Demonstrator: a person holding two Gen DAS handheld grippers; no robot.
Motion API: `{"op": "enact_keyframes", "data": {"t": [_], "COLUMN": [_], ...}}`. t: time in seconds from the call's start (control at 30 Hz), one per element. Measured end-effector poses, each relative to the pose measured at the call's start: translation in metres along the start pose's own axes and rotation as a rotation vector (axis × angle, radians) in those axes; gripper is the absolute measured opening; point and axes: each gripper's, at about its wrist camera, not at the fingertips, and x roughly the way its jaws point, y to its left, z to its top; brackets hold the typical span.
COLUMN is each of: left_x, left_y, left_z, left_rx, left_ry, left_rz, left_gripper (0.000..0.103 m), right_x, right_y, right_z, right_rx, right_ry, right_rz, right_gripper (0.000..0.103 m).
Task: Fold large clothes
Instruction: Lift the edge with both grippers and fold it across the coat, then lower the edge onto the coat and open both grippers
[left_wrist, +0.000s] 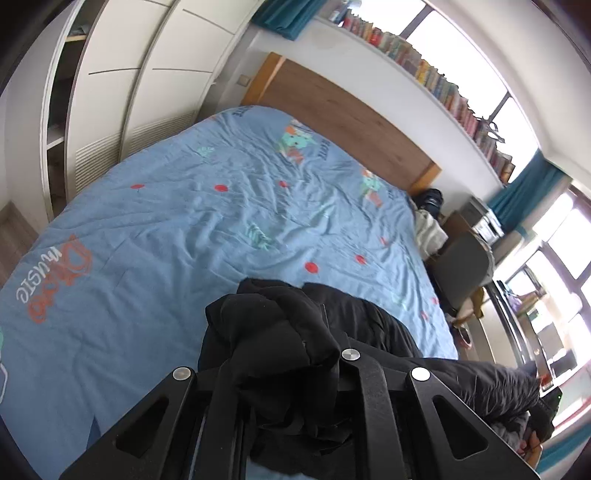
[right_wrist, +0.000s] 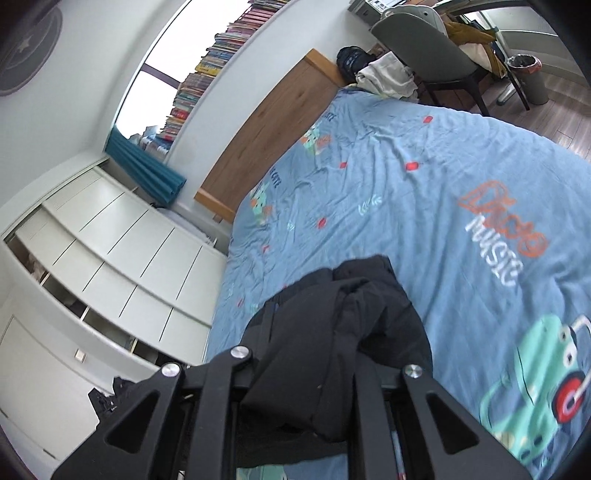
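Left gripper (left_wrist: 280, 373): jaws clamped on bunched black jacket (left_wrist: 295, 332), held above blue bed cover (left_wrist: 184, 221). Right gripper (right_wrist: 306, 369): jaws likewise clamped on black fabric. Two-point hold likely to spread garment flat for folding. Jacket's long axis apparently spans between grippers; exact direction cannot tell.

Bed (left_wrist: 207, 206) in blue cartoon bedding ahead of both grippers, wooden headboard (left_wrist: 343, 118) at the far end. White wardrobe (left_wrist: 147, 85) off one side, grey chair (right_wrist: 417, 48) and wood floor (right_wrist: 554, 118) off the other. Books (left_wrist: 432, 74) lined under bright windows (left_wrist: 465, 55), teal curtains (right_wrist: 147, 166).
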Motion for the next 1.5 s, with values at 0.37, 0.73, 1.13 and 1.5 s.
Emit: {"op": "enact_keyframes", "data": {"t": [0.37,0.73,1.13,1.5], "left_x": [0.186,0.303,0.291,0.232], "left_y": [0.026,0.065,0.088,0.084], "left_z": [0.052,0.039,0.053,0.087], "left_rx": [-0.052,-0.151,-0.376,-0.448], "left_ry": [0.108,0.207,0.169,0.049], "left_rz": [0.164,0.184,0.03,-0.025], "left_gripper": [0.015,0.019,0.04,0.064], "right_x": [0.177,0.288,0.299,0.233], "right_y": [-0.04,-0.111,-0.144,-0.099], "right_z": [0.078,0.087,0.085,0.125], "right_rx": [0.057,0.117,0.291,0.18], "right_ry": [0.072,0.158,0.141,0.025], "right_rz": [-0.171,-0.234,-0.082,-0.077], "right_gripper": [0.013,0.013,0.057,0.074]}}
